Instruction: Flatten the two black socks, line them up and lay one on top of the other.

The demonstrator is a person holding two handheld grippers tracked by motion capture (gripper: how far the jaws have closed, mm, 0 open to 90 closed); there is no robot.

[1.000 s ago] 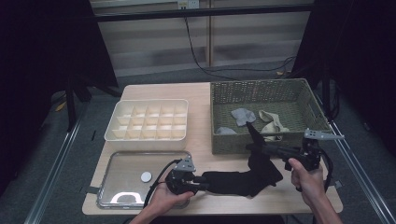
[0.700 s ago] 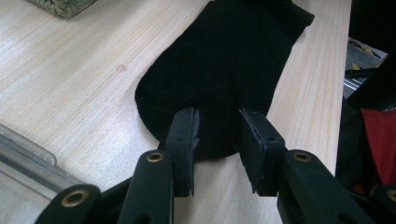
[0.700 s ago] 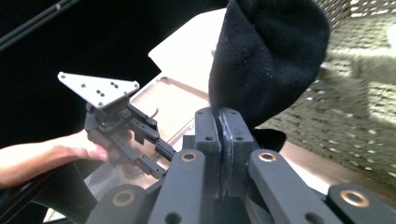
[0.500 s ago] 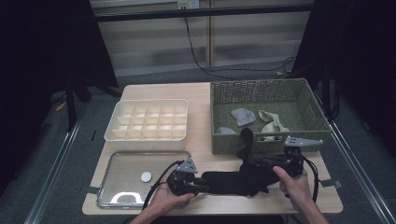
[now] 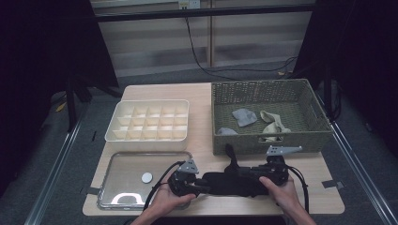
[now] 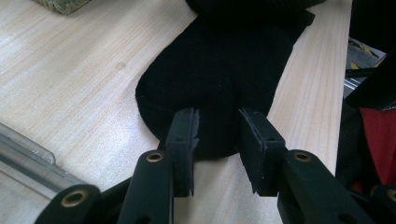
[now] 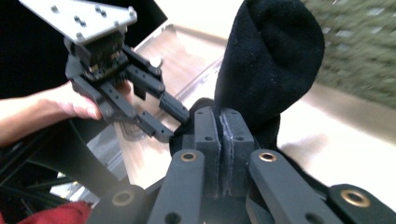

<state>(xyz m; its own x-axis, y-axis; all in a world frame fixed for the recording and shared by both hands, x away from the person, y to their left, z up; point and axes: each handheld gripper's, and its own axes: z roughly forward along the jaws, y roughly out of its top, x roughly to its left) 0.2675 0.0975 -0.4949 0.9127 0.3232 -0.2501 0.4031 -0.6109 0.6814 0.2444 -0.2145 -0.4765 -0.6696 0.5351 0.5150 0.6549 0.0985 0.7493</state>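
On the pale wooden table (image 5: 206, 112), between a wicker basket (image 5: 267, 138) and a metal tray (image 5: 122, 164), a black sock (image 5: 232, 180) lies flat along the near edge. The right gripper (image 7: 223, 135) is clamped tight on 1 end, with loose fabric standing up above it. The left gripper (image 6: 217, 135) is part open, its jaws straddling the other end without pinching; to fold cleanly, it should close squarely there first.

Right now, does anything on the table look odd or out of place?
One thing: a small white disc lies alone in the metal tray, unlike anything else there. The black sock lies flat on the table, one end standing up, pinched in the right tongs.
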